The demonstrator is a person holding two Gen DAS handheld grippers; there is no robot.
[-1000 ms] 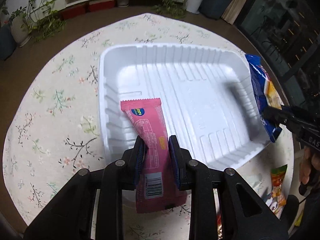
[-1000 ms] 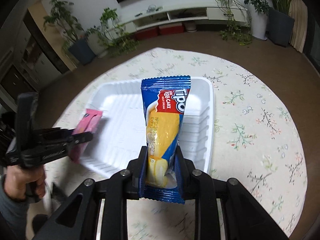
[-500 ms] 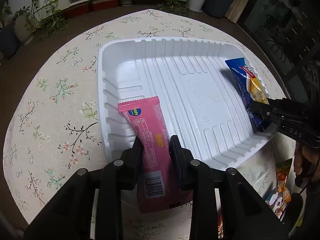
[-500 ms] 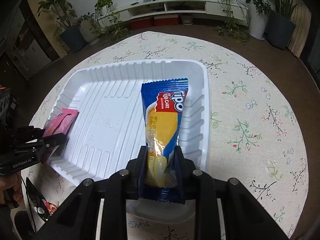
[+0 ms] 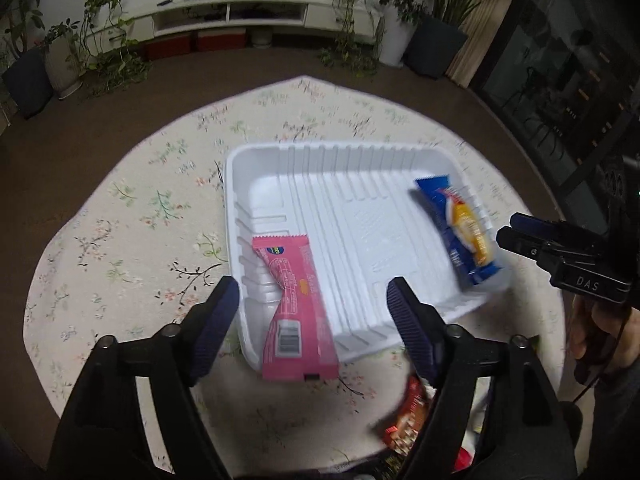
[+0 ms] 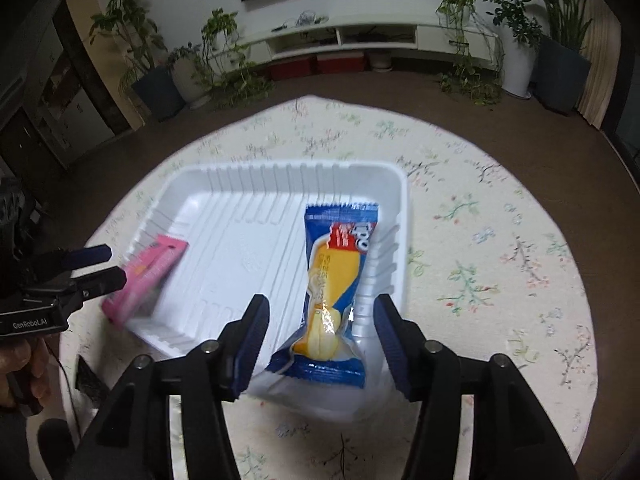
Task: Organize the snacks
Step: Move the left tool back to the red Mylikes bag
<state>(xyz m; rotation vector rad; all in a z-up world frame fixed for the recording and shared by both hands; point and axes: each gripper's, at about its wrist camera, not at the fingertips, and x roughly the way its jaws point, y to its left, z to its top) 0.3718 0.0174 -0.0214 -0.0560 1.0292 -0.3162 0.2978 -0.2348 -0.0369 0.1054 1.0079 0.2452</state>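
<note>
Pink snack bar (image 5: 294, 308), blue-yellow cake pack (image 6: 336, 280): both lying over white tray (image 5: 360, 168) rim. Left tool (image 5: 312, 300), right tool (image 6: 320, 316): jaws opening, gripping nothing.

A glossy ribbed white plastic tray (image 5: 280, 168) sits on matt floral cloth (image 5: 132, 220), holding shiny foil-like wrappers (image 6: 340, 272).

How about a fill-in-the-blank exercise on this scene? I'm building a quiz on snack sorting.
1. The pink packet lies at the tray's ____ side in the left wrist view.
2. The blue packet shows a ____ cake picture.
3. The left gripper's jaws are opening, their pads ____ the pink packet.
4. The tablecloth carries a ____ print.

Missing words: left; yellow; off; floral
</note>
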